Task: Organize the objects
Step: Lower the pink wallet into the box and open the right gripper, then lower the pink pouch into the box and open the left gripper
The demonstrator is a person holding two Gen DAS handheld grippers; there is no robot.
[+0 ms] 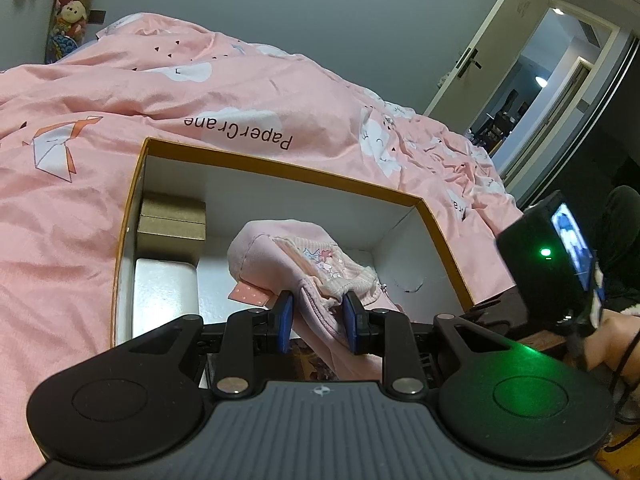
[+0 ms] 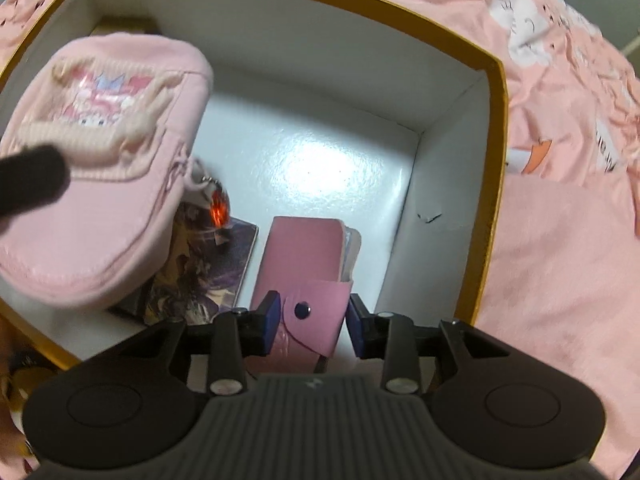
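One box (image 2: 494,128), one pouch (image 2: 100,208), one wallet (image 2: 304,256), one card (image 2: 208,276)

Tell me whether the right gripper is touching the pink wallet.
Cannot tell. In the right wrist view the right gripper straddles the wallet; the left pad looks against it, the right pad shows a sliver of gap.

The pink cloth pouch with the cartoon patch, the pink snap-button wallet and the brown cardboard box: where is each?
Pink cloth pouch with the cartoon patch (image 2: 100,184): right wrist view, on its front panel.
Pink snap-button wallet (image 2: 304,256): right wrist view, on its cover.
Brown cardboard box (image 1: 172,220): left wrist view, on its front side.
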